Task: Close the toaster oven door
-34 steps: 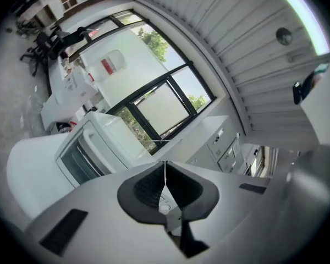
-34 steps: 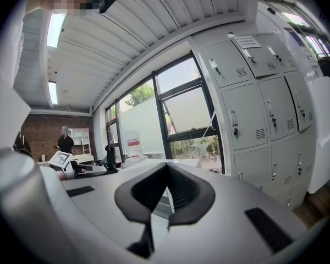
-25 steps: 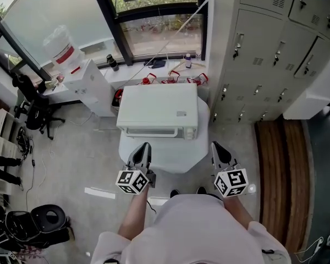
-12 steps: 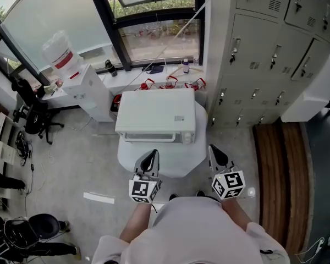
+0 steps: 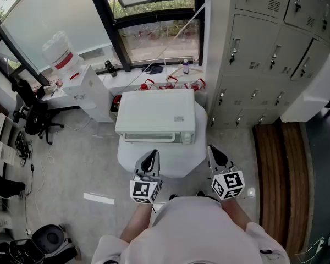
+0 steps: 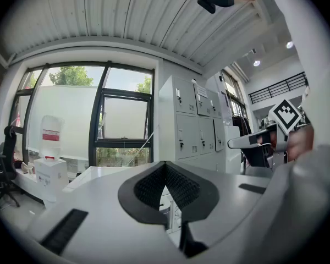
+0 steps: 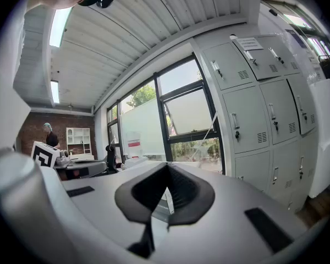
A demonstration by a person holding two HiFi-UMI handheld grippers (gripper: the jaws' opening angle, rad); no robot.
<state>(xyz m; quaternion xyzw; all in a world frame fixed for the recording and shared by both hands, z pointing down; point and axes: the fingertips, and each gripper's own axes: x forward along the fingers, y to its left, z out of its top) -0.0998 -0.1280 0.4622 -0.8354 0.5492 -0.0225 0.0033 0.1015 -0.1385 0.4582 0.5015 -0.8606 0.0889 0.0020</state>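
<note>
The white toaster oven stands on a round white table. Its glass door faces me and looks closed against the front. My left gripper hovers over the table's near edge, in front of the door and apart from it, shut and empty. My right gripper is level with it off the table's right edge, also shut with nothing held. In the left gripper view the left gripper has its dark pads meeting. The right gripper looks the same in the right gripper view.
Grey lockers line the right side, with a wooden bench below them. A water dispenser stands at the left by the window. Red-handled items sit behind the oven. An office chair is at the far left.
My left gripper shifted right toward the middle of the table's front edge and rolled upright, then held still. The right gripper stayed put. The oven door looks the same.
</note>
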